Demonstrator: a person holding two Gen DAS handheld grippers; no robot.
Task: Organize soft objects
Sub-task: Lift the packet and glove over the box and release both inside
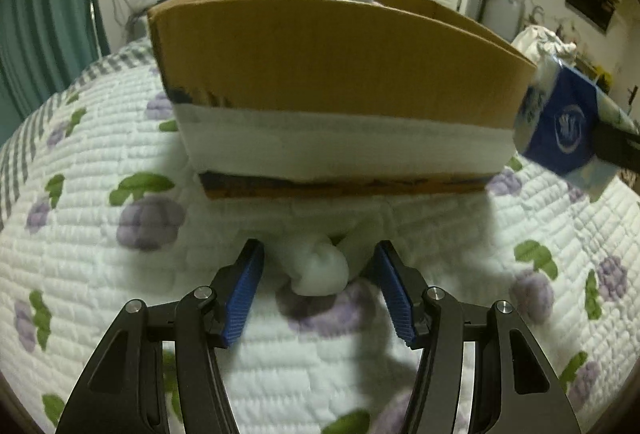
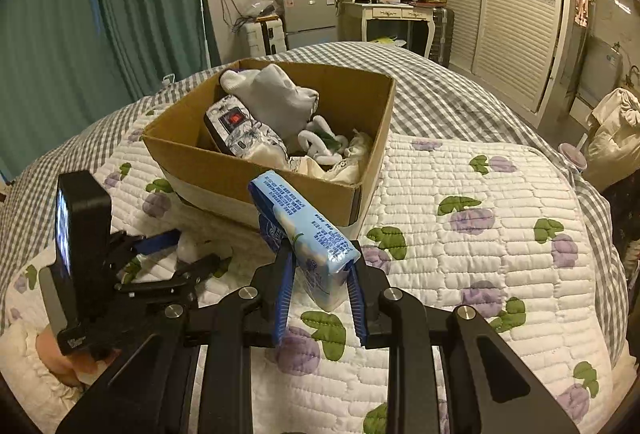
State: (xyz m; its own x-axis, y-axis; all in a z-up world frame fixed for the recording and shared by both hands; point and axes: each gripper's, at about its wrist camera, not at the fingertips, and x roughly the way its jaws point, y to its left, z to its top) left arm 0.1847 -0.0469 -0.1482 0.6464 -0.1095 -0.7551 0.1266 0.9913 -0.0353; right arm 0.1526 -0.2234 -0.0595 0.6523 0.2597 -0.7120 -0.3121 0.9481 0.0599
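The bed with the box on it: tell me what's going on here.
A person is tidying soft things into a cardboard box on the quilt. The right gripper is shut on a blue tissue pack, held just short of the box. The left gripper is open around a white sock lying on the quilt before the box. Socks and packs already fill the box.

Black claw (image 1: 320, 254), blue ribbed pads (image 1: 244, 294), silver screws

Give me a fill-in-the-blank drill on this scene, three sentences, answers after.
1. The right gripper is shut on a blue ____.
2. The open left gripper has a rolled white ____ between its fingers.
3. The cardboard box rests on a quilt printed with purple ____.

Missing words: tissue pack; sock; flowers
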